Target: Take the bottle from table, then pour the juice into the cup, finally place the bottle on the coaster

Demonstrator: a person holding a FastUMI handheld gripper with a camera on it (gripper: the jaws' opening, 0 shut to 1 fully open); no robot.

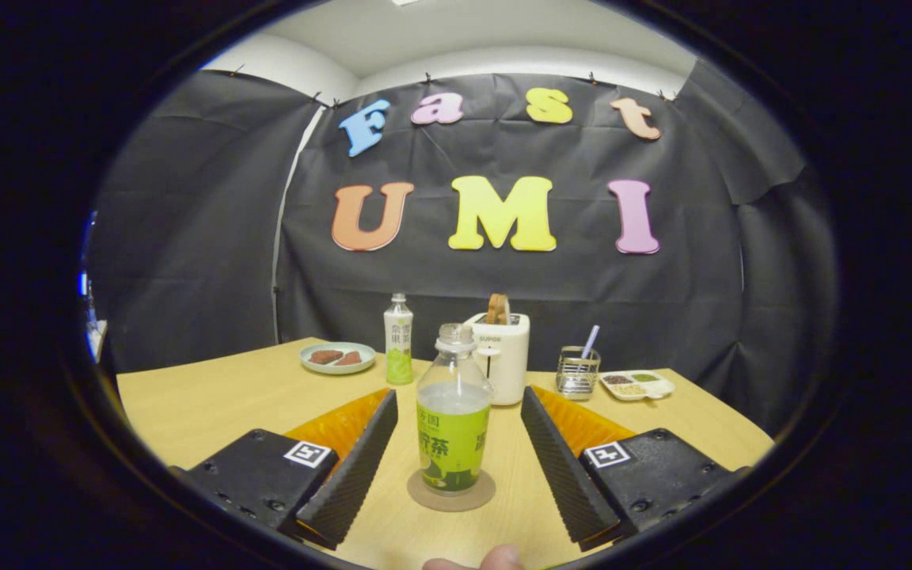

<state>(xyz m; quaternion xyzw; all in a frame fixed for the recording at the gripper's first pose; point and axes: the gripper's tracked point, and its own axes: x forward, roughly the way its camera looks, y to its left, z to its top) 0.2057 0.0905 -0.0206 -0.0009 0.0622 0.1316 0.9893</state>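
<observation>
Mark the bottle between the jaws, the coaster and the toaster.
bottle (453, 439), gripper view, on its green label.
coaster (481, 492), gripper view, on its bare rim beside the bottle's base.
toaster (508, 360), gripper view, on its white front.

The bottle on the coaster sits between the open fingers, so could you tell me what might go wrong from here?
1. The bottle stands upright on the coaster, and the hand-held gripper is open around it, with neither finger touching. Pulling back crookedly could let a finger clip and topple it.
2. The bottle has no cap, so a tip would likely spill the juice onto the table.
</observation>
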